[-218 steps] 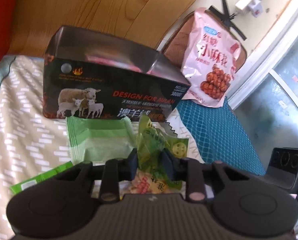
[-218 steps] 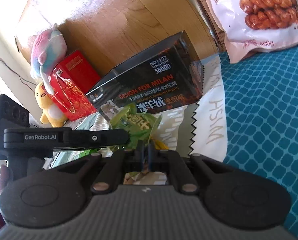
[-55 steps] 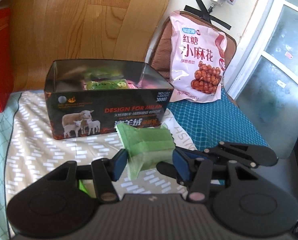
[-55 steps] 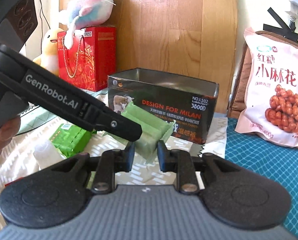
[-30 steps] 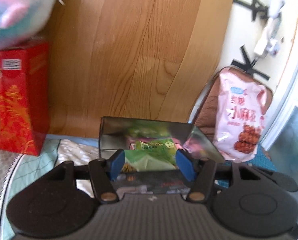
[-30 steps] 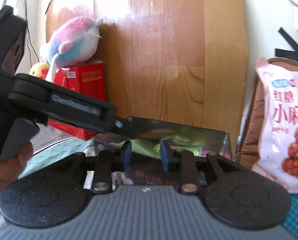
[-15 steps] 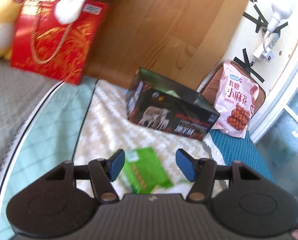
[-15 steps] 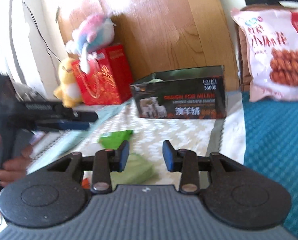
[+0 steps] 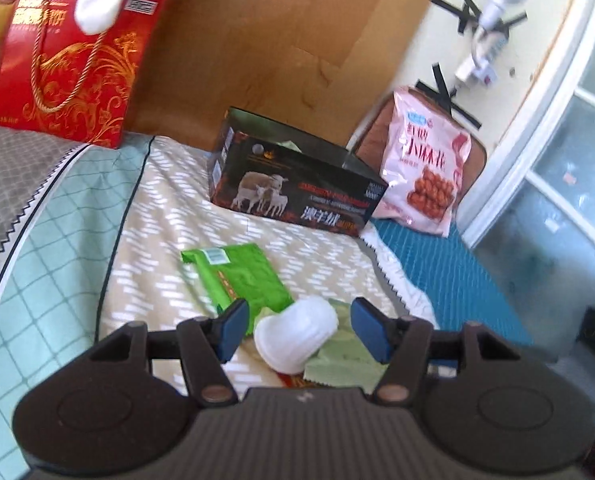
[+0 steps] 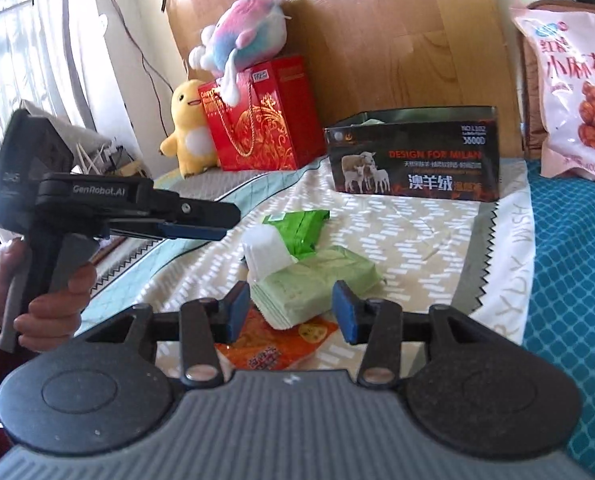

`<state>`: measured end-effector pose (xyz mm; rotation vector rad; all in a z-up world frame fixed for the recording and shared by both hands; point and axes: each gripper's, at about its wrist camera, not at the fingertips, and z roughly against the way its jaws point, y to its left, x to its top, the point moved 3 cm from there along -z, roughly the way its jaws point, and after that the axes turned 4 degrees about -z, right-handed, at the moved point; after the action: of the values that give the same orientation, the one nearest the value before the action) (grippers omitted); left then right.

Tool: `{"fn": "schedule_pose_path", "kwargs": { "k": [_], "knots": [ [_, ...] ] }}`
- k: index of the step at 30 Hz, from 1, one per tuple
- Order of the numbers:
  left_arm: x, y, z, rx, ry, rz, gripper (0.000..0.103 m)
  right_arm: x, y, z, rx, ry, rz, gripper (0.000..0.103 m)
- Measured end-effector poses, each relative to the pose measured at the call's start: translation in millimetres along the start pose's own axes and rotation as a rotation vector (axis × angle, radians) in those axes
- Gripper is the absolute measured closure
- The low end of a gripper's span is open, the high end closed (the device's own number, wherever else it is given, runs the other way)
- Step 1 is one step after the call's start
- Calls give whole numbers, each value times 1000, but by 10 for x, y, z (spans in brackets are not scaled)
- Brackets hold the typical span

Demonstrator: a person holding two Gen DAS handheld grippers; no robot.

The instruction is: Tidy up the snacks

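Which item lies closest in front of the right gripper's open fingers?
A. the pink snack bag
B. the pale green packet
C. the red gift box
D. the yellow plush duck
B: in the right wrist view the pale green packet lies just ahead of the open right gripper, partly over an orange packet.

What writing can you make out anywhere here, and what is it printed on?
"DESIGN FOR MILAN", "澳羊绒", "3800D": black box.
"小麻花", "400g": pink snack bag; its top line is partly cut off.
"GenRobot.AI": left gripper.
Red gift bag: gold lettering too blurred.
Green packet and orange packet: print too small.
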<state>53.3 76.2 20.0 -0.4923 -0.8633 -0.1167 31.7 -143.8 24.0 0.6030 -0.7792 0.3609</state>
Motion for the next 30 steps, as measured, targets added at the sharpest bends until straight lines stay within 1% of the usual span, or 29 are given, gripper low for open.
{"fn": "schedule_pose_path", "kwargs": {
  "k": [2,7,9,10,11,13,15,17,18,19,20,22,23,26,28,30],
  "knots": [
    [-7,-8,-23,15,1,4,45,65,30,-75,6,3,40,55],
    [21,176,58,6,-20,90,45,210,199,-433,19,25,152,55],
    [27,238,83,7,-22,113,45,238,224,-574,27,29,177,55],
    [31,259,89,9,-22,120,45,251,228,-626,13,29,189,65],
    [40,269,87,11,-21,121,45,260,220,-654,-8,25,198,70],
    [49,271,68,14,-16,116,45,309,124,-628,-25,-2,172,70],
    [60,266,15,8,-4,109,45,351,-61,-575,-65,-29,106,70],
    [74,232,-79,-5,15,107,45,386,-359,-538,-119,-45,-2,68],
    [85,206,-131,-15,25,104,45,404,-550,-463,-104,-66,-89,68],
    [94,171,-176,-24,32,99,45,417,-693,-407,-100,-65,-154,66],
    [105,138,-223,-33,41,93,45,422,-800,-350,-120,-65,-189,66],
    [145,61,-323,-51,57,80,45,390,-922,-261,-210,-59,-170,62],
    [172,23,-368,-59,62,71,45,346,-950,-231,-221,-53,-161,62],
    [270,-82,-514,-74,76,50,45,261,-987,-170,-184,-36,-162,62],
    [350,-153,-618,-88,86,41,45,251,-948,-167,-188,-32,-123,62],
    [439,-231,-724,-86,89,10,44,287,-910,-210,-200,-30,-78,58]
  ]
}}
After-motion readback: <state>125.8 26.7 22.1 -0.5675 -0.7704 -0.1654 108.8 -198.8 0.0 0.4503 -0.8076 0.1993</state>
